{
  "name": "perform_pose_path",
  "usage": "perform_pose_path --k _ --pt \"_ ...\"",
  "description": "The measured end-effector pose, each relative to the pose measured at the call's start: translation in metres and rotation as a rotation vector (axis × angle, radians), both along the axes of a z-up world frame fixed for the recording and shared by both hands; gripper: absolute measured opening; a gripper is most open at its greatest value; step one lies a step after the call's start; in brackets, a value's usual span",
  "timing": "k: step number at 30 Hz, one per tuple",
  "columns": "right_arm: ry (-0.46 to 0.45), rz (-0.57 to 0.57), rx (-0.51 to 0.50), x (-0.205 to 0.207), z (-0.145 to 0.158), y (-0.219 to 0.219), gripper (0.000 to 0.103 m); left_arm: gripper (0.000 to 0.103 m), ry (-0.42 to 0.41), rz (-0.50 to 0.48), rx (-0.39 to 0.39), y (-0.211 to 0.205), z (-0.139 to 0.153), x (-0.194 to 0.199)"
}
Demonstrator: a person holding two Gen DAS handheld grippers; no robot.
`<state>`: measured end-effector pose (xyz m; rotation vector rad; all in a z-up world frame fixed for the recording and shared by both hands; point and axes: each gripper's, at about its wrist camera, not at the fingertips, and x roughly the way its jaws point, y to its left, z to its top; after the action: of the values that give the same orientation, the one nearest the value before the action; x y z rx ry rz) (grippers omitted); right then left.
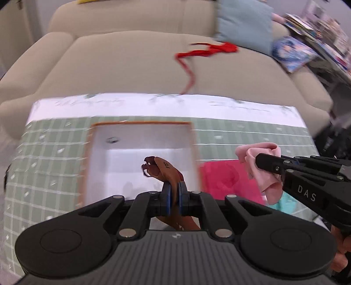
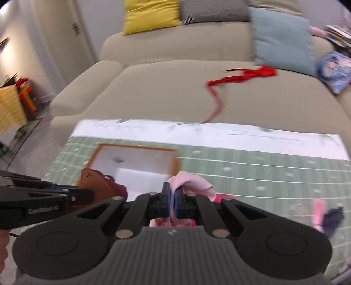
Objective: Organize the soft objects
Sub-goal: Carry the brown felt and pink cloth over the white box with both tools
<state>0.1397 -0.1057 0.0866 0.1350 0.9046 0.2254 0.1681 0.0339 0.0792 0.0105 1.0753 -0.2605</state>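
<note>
My left gripper (image 1: pixel 173 195) is shut on a brown leather strap (image 1: pixel 163 170), held above a white box with an orange rim (image 1: pixel 140 125) on the green checked tablecloth (image 1: pixel 48 157). The same strap (image 2: pixel 96 183) and left gripper (image 2: pixel 87 194) show at the left of the right wrist view. My right gripper (image 2: pixel 173 200) is shut on a pale pink cloth (image 2: pixel 193 183). In the left wrist view that right gripper (image 1: pixel 262 161) comes in from the right with the pink cloth (image 1: pixel 258 153) over a bright pink cloth (image 1: pixel 223 177). A red ribbon (image 1: pixel 208 51) lies on the sofa seat.
A beige sofa (image 2: pixel 166 92) stands behind the table, with a light blue cushion (image 2: pixel 283 37), a yellow cushion (image 2: pixel 151 15) and a grey one. Books (image 1: pixel 291 52) pile at the right. A dark cloth (image 2: pixel 332 220) and a pink one lie on the table's right side.
</note>
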Motion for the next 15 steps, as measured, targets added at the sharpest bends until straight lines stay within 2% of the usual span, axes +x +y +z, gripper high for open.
perform_pose_path --k 4,7,11,15 --pt "0.038 0.035 0.064 0.014 -0.019 0.045 0.001 0.007 0.007 0.077 -0.002 0.055 -0.013 0.000" --pt "0.105 0.036 0.122 0.022 -0.040 0.066 0.001 0.007 -0.018 0.096 0.002 0.082 -0.025 -0.002" --pt "0.146 0.064 0.074 0.032 -0.063 0.093 0.001 0.007 0.011 0.115 -0.039 0.105 -0.051 0.001" --pt "0.203 0.039 0.043 0.040 -0.093 0.098 0.003 0.007 0.010 0.104 -0.056 0.114 -0.075 0.003"
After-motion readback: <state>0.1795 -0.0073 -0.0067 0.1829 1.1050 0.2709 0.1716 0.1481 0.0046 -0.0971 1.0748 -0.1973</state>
